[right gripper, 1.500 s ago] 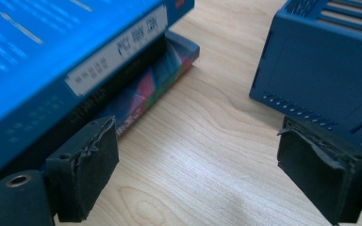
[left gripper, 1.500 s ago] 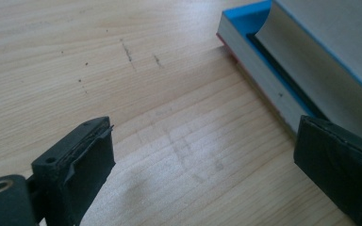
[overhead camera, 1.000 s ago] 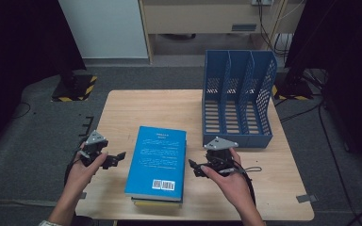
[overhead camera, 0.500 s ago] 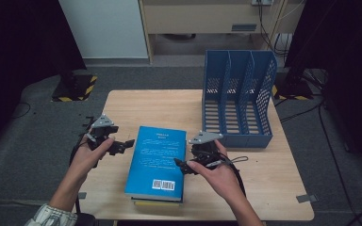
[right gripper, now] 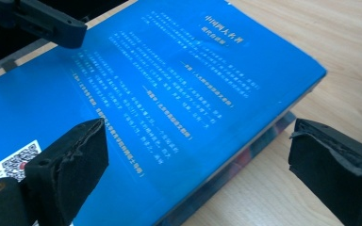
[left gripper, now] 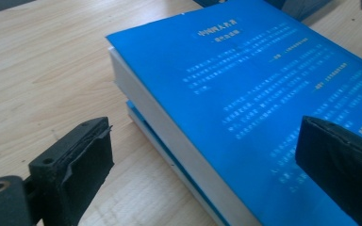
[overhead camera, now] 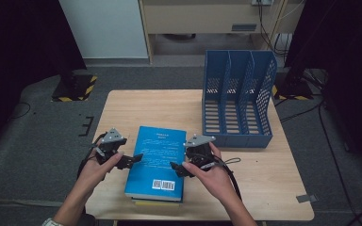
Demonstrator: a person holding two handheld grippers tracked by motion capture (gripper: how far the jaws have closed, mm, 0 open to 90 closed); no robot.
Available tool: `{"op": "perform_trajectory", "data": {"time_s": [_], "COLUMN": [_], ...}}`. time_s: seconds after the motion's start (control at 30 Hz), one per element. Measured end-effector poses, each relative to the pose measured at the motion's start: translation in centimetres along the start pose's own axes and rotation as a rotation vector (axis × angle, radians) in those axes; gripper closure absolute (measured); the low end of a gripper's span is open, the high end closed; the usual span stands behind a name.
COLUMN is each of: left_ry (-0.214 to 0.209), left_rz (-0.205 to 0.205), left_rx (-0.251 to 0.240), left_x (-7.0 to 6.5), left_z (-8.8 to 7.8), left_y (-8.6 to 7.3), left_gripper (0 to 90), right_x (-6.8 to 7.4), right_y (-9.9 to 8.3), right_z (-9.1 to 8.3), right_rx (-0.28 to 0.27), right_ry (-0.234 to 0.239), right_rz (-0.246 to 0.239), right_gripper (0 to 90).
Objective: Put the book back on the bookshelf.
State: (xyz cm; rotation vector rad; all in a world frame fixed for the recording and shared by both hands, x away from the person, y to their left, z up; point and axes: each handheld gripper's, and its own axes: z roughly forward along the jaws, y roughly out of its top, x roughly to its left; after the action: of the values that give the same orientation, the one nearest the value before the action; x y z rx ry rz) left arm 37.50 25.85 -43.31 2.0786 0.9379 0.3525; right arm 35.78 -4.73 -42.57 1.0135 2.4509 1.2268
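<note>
- Two tools are in play, one in each of the person's hands. The left tool hangs at the left long edge of the book stack; the right tool hangs at the stack's right long edge.
- Two books lie stacked flat on the worktop, between the two tools. The top one is a blue book with its back cover up, white print and a barcode showing; the lower book juts out a little beneath it.
- In the left gripper view the left tool stands wide, one jaw over bare wood, the other over the blue cover, the book's edge between them and neither pad pressing on it.
- In the right gripper view the right tool also stands wide. Its jaws have just been opening, and they straddle the stack's edge without gripping it.
- One blue file rack stands on the worktop beyond the right tool, well clear of the books. It has three slots, divided by perforated walls.
- One trailing cable loops on the wood just behind the right tool.
</note>
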Motion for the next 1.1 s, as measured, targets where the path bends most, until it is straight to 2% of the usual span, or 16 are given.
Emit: {"op": "perform_trajectory", "data": {"time_s": [0.23,0.4,0.53,0.77,0.93,1.07,1.1], "left_ry": [-0.009,-0.05,-0.101,-0.121,-0.145,-0.215,-0.222], "left_rz": [0.009,-0.026,-0.051,-0.066,-0.088,-0.125,-0.131], "left_rx": [0.038,0.031,0.034,0.044,0.045,0.043,0.041], "left_x": [-0.6,-0.4,-0.3,0.0,0.3,0.3,0.3], "left_z": [0.7,1.0,1.3,1.5,1.7,2.2,2.3], "left_y": [-0.5,-1.0,-1.2,-1.2,-1.3,-1.7,-1.8], "left_gripper": [3.8,2.8,1.9,0.1,0.1,0.1,0.1], "right_x": [0.0,-0.2,-0.3,-0.5,-0.7,-0.8,-0.9], "right_y": [-0.1,-0.3,-0.6,-0.6,-0.7,-0.8,-0.8], "right_z": [1.0,2.0,2.7,3.3,3.6,3.6,3.6], "right_rx": [0.014,0.034,0.054,0.051,0.046,0.044,0.044], "right_ry": [0.019,0.02,0.022,0.062,0.067,0.07,0.075], "right_rz": [0.006,0.017,0.019,0.05,0.057,0.073,0.082], "right_gripper": [5.5,5.4,4.2,1.7,0.3,0.2,0.2]}}
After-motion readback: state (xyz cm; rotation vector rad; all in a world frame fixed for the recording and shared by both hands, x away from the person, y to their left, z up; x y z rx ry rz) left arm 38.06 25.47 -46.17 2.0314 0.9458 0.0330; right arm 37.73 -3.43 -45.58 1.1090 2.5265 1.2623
